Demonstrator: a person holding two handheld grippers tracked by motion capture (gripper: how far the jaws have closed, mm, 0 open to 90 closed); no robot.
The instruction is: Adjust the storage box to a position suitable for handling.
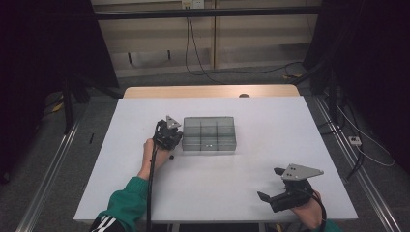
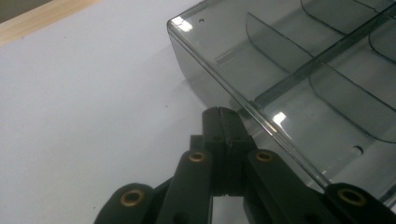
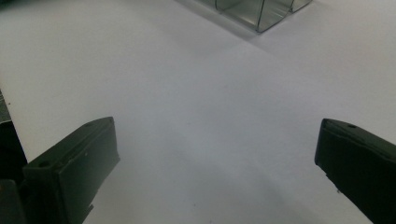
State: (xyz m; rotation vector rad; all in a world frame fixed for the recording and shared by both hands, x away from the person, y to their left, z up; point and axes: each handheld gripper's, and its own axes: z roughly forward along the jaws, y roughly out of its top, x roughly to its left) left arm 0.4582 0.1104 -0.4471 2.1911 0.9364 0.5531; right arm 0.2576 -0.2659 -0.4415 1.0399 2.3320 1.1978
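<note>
A clear smoky plastic organiser box (image 1: 209, 133) with several compartments sits mid-table; I see nothing in them. My left gripper (image 1: 179, 137) is at the box's left wall. In the left gripper view its jaws (image 2: 221, 112) are pressed together with nothing between them, tips just outside the box's rim (image 2: 261, 119). My right gripper (image 1: 270, 183) rests near the table's front right, pointing left. Its jaws stand wide apart over bare white table (image 3: 217, 126). A corner of the box (image 3: 261, 16) shows far ahead in the right gripper view.
A tiny dark object (image 1: 171, 157) lies on the white table top (image 1: 241, 164) beside the left hand. A wooden strip (image 1: 208, 91) runs along the table's far edge. Cables (image 1: 203, 67) trail on the floor beyond.
</note>
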